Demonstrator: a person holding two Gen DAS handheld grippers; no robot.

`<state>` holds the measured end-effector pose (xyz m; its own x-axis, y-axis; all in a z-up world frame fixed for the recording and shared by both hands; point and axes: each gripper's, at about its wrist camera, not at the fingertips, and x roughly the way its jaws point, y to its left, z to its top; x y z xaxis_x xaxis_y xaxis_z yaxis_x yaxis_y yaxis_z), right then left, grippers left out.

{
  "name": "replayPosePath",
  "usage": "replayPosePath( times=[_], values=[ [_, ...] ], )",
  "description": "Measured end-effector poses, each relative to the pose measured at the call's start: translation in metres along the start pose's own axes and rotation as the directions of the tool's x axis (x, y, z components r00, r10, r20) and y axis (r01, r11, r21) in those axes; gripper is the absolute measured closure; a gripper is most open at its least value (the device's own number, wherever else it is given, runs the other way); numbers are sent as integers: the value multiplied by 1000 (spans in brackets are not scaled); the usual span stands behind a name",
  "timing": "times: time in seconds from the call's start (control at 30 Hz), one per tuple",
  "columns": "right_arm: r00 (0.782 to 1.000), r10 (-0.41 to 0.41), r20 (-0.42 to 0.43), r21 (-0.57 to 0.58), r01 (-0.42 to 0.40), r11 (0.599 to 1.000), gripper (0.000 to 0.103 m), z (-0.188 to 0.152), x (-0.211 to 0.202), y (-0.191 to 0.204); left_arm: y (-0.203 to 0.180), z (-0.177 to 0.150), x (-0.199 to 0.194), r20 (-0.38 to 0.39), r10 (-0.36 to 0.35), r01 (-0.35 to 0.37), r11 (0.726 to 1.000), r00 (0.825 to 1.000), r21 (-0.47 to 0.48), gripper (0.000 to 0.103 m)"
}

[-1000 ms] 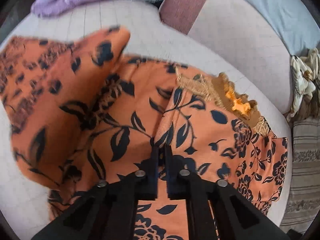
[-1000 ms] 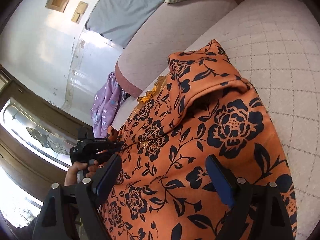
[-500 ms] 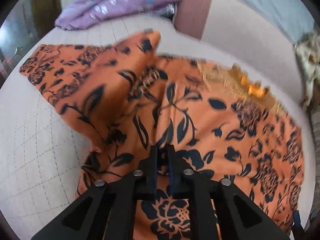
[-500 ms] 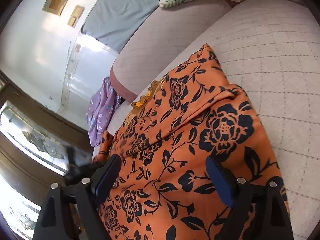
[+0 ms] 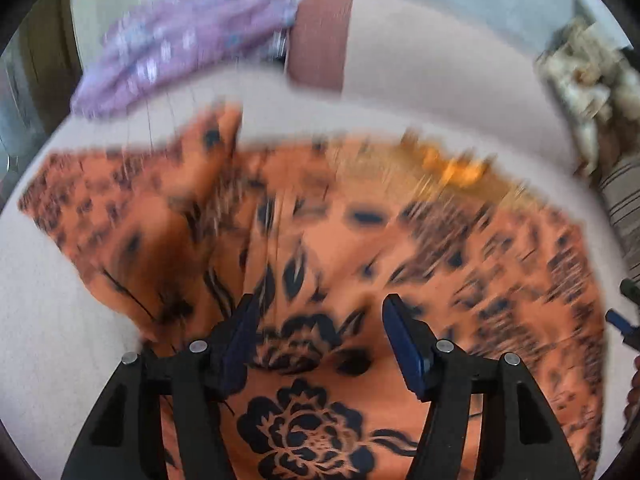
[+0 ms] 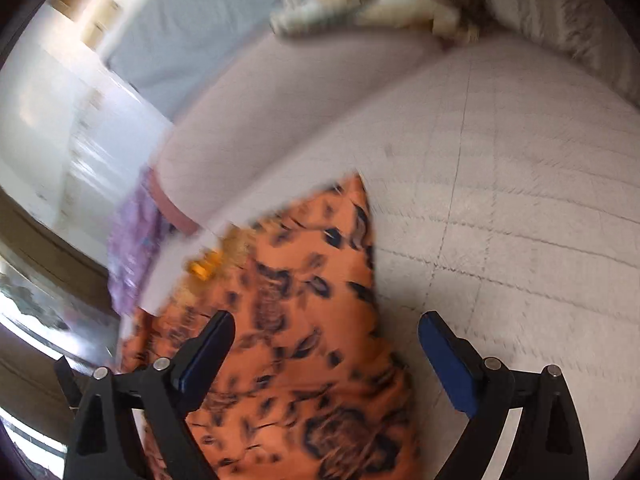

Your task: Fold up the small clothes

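Observation:
An orange garment with black flower print point(image 5: 360, 248) lies spread on a pale quilted sofa seat point(image 5: 48, 320); its gold-trimmed neckline point(image 5: 452, 168) points to the backrest. My left gripper point(image 5: 320, 312) is open just above the garment's near part, holding nothing. My right gripper point(image 6: 324, 332) is open over the garment's right edge point(image 6: 320, 320), with its right finger point(image 6: 448, 360) over bare cushion. Both views are motion-blurred.
A purple floral cloth point(image 5: 180, 44) lies at the seat's far left by the sofa arm point(image 5: 320, 40). A beige patterned cloth point(image 6: 360, 0) hangs on the backrest at the right. A striped cushion point(image 5: 624, 200) is at the right.
My left gripper has opened and let go of the garment fold, which now lies down. My right gripper has swung right toward the garment's edge and bare cushion.

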<state>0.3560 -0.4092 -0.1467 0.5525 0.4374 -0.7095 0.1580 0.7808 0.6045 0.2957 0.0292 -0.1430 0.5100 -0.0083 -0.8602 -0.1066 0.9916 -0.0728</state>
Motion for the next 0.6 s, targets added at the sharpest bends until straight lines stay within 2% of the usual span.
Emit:
replayPosePath(
  times=[0.03, 0.07, 0.1, 0.17, 0.23, 0.3, 0.33, 0.4, 0.43, 0.47, 0.5, 0.57, 0.6],
  values=[
    [998, -1, -58, 1, 1, 1000, 21, 2, 14, -3, 2, -3, 4, 18, 28, -28, 1000, 999, 11, 39],
    [994, -15, -112, -24, 12, 1000, 71, 1, 27, -3, 3, -5, 3, 46, 45, -47, 999, 998, 26, 39],
    [988, -56, -141, -72, 46, 996, 86, -1, 34, 1, 4, -6, 3, 44, 39, -40, 999, 998, 31, 39],
    [984, -117, -132, -147, 97, 984, 87, -3, 33, 9, 7, -7, 2, 45, 26, -28, 999, 999, 33, 38],
    [974, -217, -61, -184, 203, 962, 87, 1, 23, 11, 8, -6, 2, 44, 27, -29, 999, 999, 40, 38],
    [962, -273, -3, -186, 268, 945, 82, 6, 15, 8, 9, -4, 4, 53, 33, -35, 998, 998, 45, 37],
    [977, -215, 0, -155, 212, 965, 80, 11, 11, 4, 10, -5, 4, 61, 34, -37, 998, 998, 49, 37],
    [993, -116, 25, -88, 118, 989, 45, 21, 3, 1, 6, -7, 2, 74, 38, -42, 997, 997, 61, 37],
    [995, -91, 50, -67, 94, 993, 8, 28, 1, 2, 6, -9, 2, 77, 38, -43, 997, 996, 64, 37],
    [995, -69, 73, -51, 73, 996, 2, 33, 2, 4, 6, -9, 2, 79, 35, -40, 997, 996, 65, 37],
    [995, -50, 86, -45, 54, 998, 2, 41, 7, 6, 7, -10, 1, 80, 31, -36, 997, 996, 62, 37],
    [997, -65, 42, -49, 67, 997, 5, 54, 29, 10, 7, -11, 1, 81, 27, -32, 998, 996, 59, 37],
    [997, -76, -22, -35, 75, 997, 8, 59, 48, 7, 7, -12, 1, 84, 29, -34, 997, 996, 63, 37]
  ],
)
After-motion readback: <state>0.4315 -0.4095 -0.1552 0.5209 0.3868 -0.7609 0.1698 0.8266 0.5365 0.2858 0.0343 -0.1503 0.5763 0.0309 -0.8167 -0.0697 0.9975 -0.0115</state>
